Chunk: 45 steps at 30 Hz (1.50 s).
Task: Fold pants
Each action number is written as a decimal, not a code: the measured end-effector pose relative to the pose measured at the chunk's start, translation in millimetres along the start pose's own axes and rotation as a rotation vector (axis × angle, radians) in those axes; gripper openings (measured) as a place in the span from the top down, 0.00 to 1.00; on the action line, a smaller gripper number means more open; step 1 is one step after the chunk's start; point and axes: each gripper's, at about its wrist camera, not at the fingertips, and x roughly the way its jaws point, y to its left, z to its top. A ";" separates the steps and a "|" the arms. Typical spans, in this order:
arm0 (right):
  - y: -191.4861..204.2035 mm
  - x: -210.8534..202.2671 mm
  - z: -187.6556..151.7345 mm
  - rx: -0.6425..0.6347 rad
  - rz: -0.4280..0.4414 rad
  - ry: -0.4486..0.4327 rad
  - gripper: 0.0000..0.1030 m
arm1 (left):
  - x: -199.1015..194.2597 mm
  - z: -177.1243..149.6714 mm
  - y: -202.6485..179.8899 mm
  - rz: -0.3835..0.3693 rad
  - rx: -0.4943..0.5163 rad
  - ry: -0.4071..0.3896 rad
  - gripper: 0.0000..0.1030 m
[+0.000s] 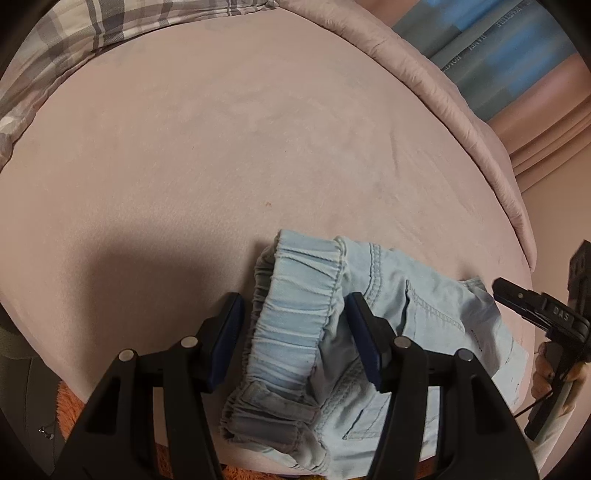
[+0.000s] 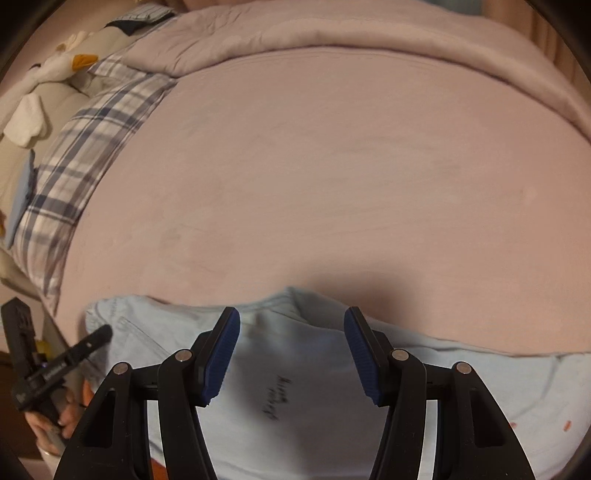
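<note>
Light blue denim pants [image 1: 325,332] lie at the near edge of a pink bed, with the elastic waistband [image 1: 295,291] turned up toward me. My left gripper [image 1: 293,306] is open, its blue pads either side of the waistband, not closed on it. In the right wrist view the pants [image 2: 295,387] spread flat below my right gripper [image 2: 291,321], which is open above the cloth. The right gripper also shows at the right edge of the left wrist view [image 1: 535,310]. The left gripper also shows at the lower left of the right wrist view [image 2: 66,358].
The pink bed sheet [image 1: 240,129] stretches away ahead. A plaid pillow [image 2: 74,166] lies at the far left with soft toys [image 2: 48,74] behind it. A bunched pink duvet [image 2: 332,33] runs along the far side. Books [image 1: 498,55] stand beyond the bed.
</note>
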 end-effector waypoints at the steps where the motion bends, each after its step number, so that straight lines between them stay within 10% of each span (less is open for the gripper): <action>1: -0.6 2.2 -0.8 0.003 0.004 0.007 0.44 | -0.1 0.4 0.6 -0.001 -0.001 0.001 0.43; 8: -7.7 6.4 -10.5 0.006 -0.006 0.033 0.44 | 0.4 1.9 -3.4 0.003 -0.005 -0.004 0.43; 16: -5.6 14.2 -8.4 -0.033 0.065 0.060 0.45 | -17.8 -0.8 -10.4 0.000 -0.010 -0.028 0.71; 20: 2.1 28.8 -11.7 -0.087 0.062 0.112 0.80 | -28.7 -8.2 -12.5 -0.002 0.004 -0.044 0.75; 24: 10.8 15.5 -11.2 -0.116 0.033 0.029 0.91 | -40.9 -12.5 -14.5 -0.015 0.001 -0.049 0.78; 32: 19.2 26.7 -5.2 -0.130 -0.028 -0.004 0.93 | -10.7 -8.2 -14.1 0.065 0.038 -0.013 0.73; 36: 25.4 44.7 -6.3 -0.148 -0.088 -0.006 0.93 | -8.5 -3.7 -7.6 0.091 0.007 -0.003 0.49; 40: 30.9 49.9 0.5 -0.138 -0.102 -0.016 0.94 | -15.7 -0.2 -3.1 0.062 -0.036 0.022 0.48; 45: 37.3 57.5 1.2 -0.147 -0.120 -0.044 0.94 | -51.3 13.2 -40.5 0.137 0.074 -0.112 0.46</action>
